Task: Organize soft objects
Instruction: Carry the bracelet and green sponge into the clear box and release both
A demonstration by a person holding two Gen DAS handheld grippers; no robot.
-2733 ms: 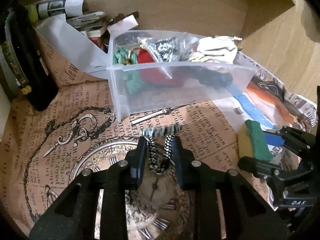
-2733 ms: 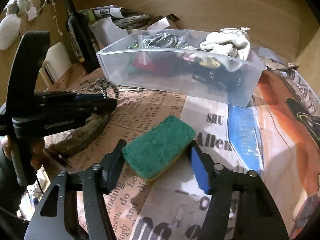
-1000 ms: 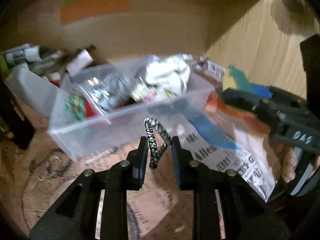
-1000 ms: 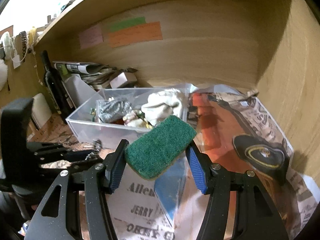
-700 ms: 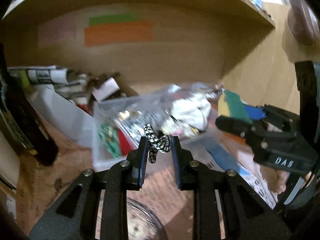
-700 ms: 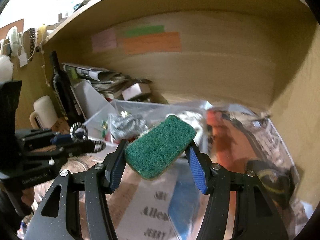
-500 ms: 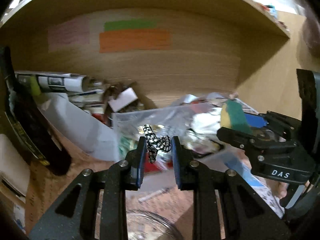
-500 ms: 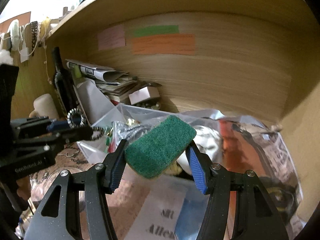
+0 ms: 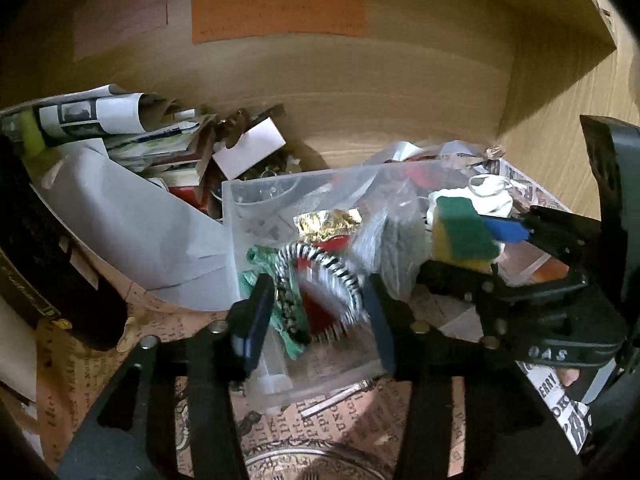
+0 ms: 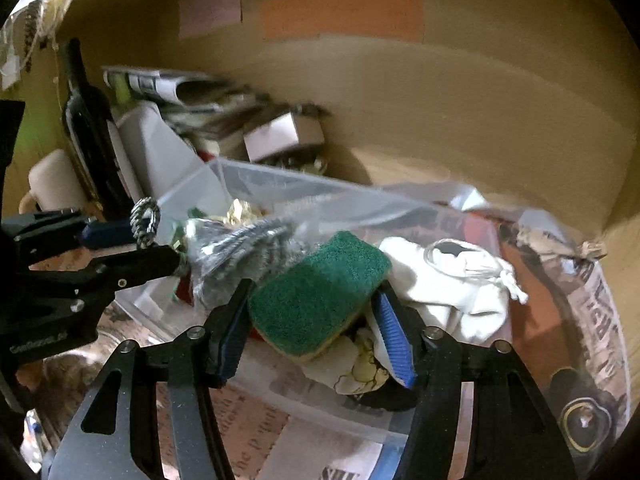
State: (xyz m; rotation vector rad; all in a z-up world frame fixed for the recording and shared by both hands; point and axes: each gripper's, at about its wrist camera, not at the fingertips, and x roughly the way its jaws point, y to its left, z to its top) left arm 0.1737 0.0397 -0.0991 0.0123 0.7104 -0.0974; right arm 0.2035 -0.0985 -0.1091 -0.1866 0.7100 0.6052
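A clear plastic bin (image 9: 236, 216) (image 10: 280, 180) holds several soft items, among them a white pouch (image 10: 460, 280) and a silvery bag (image 10: 236, 248). My left gripper (image 9: 316, 320) (image 10: 140, 236) hangs over the bin's left end. Its jaws are opening, and a black-and-white braided hair tie (image 9: 324, 268) (image 10: 145, 218) lies blurred and loose between them. My right gripper (image 10: 316, 336) (image 9: 456, 248) is over the bin's middle. Its jaws are opening slightly, with the pads still against a green-and-yellow sponge (image 10: 320, 292) (image 9: 460, 232).
Rolled newspapers (image 9: 100, 112), a small white box (image 9: 250, 148) and a white sheet (image 9: 132, 224) crowd the back left. A dark bottle (image 10: 86, 120) and a pale mug (image 10: 52, 180) stand at the left. Wooden walls with coloured notes (image 9: 276, 16) close the back and right.
Both grippers moved forward over the bin. The left jaws spread apart and the squeezed hair tie sprang out into a loop. The sponge stays between the right fingers.
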